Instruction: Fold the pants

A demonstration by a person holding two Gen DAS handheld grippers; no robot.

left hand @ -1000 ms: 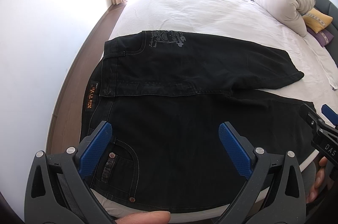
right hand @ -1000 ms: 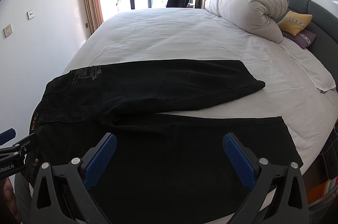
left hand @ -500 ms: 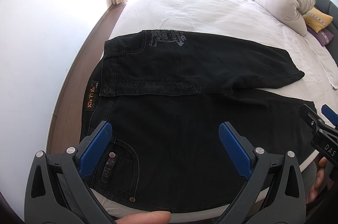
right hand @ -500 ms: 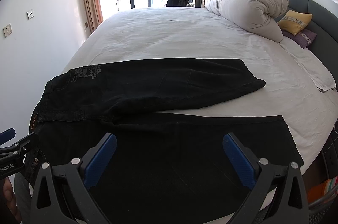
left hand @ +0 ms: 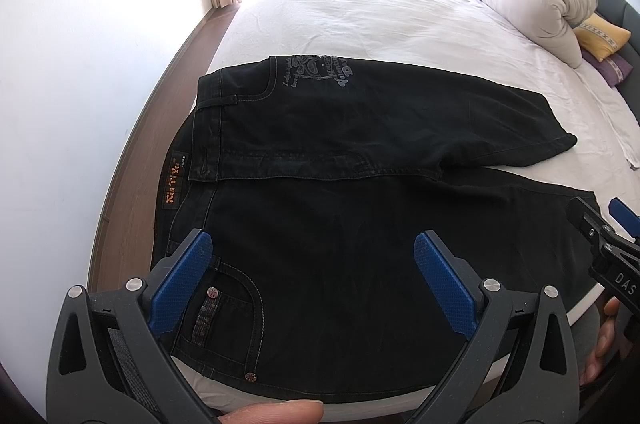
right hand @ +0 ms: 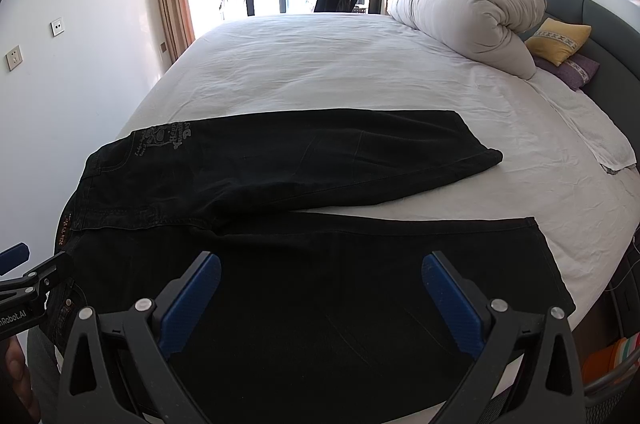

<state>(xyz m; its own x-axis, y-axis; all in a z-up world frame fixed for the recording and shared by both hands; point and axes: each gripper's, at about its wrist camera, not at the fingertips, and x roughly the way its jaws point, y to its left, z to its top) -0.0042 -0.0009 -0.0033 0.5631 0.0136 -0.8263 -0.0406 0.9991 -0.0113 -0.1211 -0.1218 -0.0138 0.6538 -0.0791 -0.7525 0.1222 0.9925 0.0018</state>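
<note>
Black jeans [left hand: 340, 151] lie flat on the white bed [left hand: 360, 15], waistband at the left, both legs running right and spread in a V. They also show in the right wrist view [right hand: 304, 207]. My left gripper [left hand: 314, 264] is open and empty, held above the near hip pocket. My right gripper [right hand: 320, 288] is open and empty, held above the near leg. Each gripper's tip shows at the edge of the other's view.
A rolled white duvet [right hand: 472, 23] and yellow and purple pillows [right hand: 560, 43] lie at the bed's far right by the dark headboard. The wall and wooden floor [left hand: 160, 95] run along the left. A balcony door is at the back.
</note>
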